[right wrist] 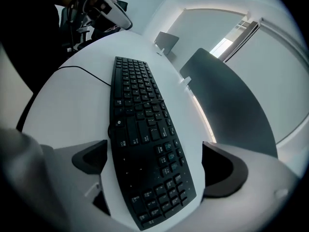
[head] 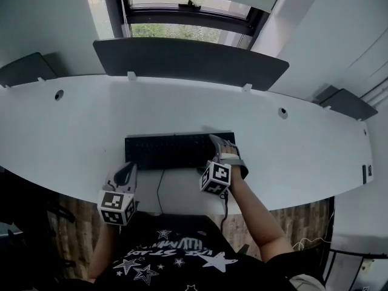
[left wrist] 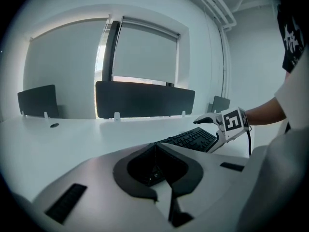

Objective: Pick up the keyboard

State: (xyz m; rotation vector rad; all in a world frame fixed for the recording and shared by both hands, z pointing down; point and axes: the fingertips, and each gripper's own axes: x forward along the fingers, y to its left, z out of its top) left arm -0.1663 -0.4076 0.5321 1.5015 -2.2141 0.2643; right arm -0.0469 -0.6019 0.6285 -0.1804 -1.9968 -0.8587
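A black keyboard (head: pixel 179 151) lies flat on the white desk (head: pixel 73 138), near its front edge. My right gripper (head: pixel 223 149) is open and tilted down over the keyboard's right end. In the right gripper view the keyboard (right wrist: pixel 145 129) runs between the two dark pads (right wrist: pixel 91 158), with a thin strip of white desk showing on each side. My left gripper (head: pixel 126 176) is shut and empty, just off the keyboard's front left corner. In the left gripper view its jaws (left wrist: pixel 157 166) are together, and the keyboard (left wrist: pixel 190 139) and the right gripper (left wrist: pixel 217 124) lie beyond them.
The keyboard's thin black cable (head: pixel 159 187) runs off the desk's front edge towards the person. A dark divider panel (head: pixel 188 59) stands along the desk's back edge under a window. Two round cable holes (head: pixel 59 94) (head: pixel 282 111) sit far left and far right.
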